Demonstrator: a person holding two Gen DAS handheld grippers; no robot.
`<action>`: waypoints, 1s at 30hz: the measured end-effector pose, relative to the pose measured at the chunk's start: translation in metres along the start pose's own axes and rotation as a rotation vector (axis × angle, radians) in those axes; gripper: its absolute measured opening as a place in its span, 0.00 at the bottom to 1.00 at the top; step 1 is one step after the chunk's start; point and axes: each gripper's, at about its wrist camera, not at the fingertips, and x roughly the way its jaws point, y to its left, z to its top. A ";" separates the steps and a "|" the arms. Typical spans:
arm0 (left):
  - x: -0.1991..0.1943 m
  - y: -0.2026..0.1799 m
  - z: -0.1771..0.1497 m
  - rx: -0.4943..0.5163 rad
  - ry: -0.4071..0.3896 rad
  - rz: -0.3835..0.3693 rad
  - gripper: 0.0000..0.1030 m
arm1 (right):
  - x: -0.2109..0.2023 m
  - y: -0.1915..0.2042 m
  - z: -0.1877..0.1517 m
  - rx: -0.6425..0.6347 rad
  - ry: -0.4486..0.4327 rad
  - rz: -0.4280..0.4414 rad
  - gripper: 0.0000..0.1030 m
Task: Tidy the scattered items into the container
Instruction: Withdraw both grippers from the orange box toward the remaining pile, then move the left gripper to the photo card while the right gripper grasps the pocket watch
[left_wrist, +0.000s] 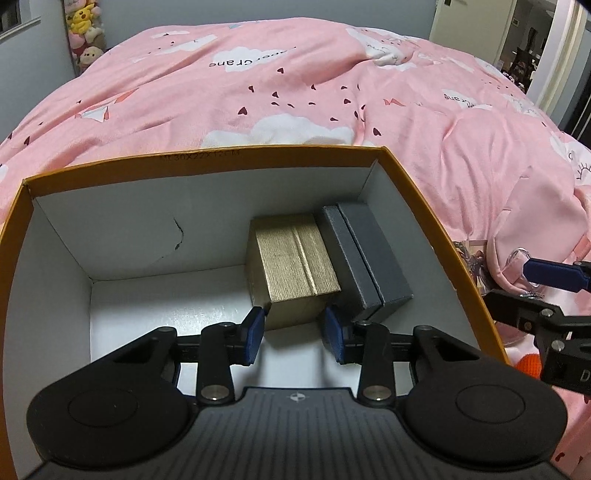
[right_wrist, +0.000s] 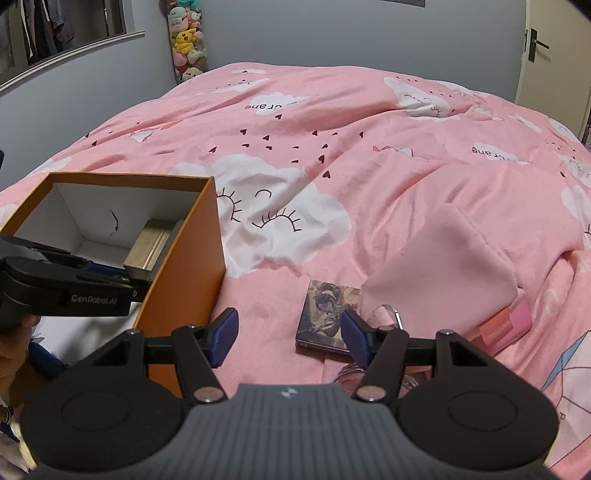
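Observation:
An orange cardboard box (left_wrist: 436, 206) with a white inside lies on the pink bed; it also shows in the right wrist view (right_wrist: 184, 266). A gold box (left_wrist: 295, 262) and a dark grey box (left_wrist: 365, 251) stand inside it at the right. My left gripper (left_wrist: 295, 336) is open inside the orange box, its pads just short of the gold box, apart from it. My right gripper (right_wrist: 288, 336) is open above the duvet. A small picture-printed box (right_wrist: 325, 317) lies on the duvet just beyond its right finger. A clear glass item (right_wrist: 388, 314) lies next to it.
A pink pouch (right_wrist: 439, 266) lies to the right of the picture box, with a pink-red flat packet (right_wrist: 502, 325) under its edge. The rumpled pink duvet (right_wrist: 332, 147) covers the bed. Plush toys (right_wrist: 186, 40) hang at the far wall. An orange object (left_wrist: 528, 363) lies by the box's right side.

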 end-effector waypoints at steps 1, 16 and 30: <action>0.000 0.000 -0.001 0.002 -0.001 -0.001 0.41 | 0.000 0.000 0.000 0.001 0.000 -0.002 0.62; -0.045 -0.002 -0.001 -0.007 -0.057 0.041 0.41 | -0.019 -0.011 -0.009 0.014 -0.008 -0.036 0.63; -0.101 -0.064 -0.002 0.166 -0.210 -0.135 0.40 | -0.051 -0.069 -0.040 0.171 0.040 -0.121 0.63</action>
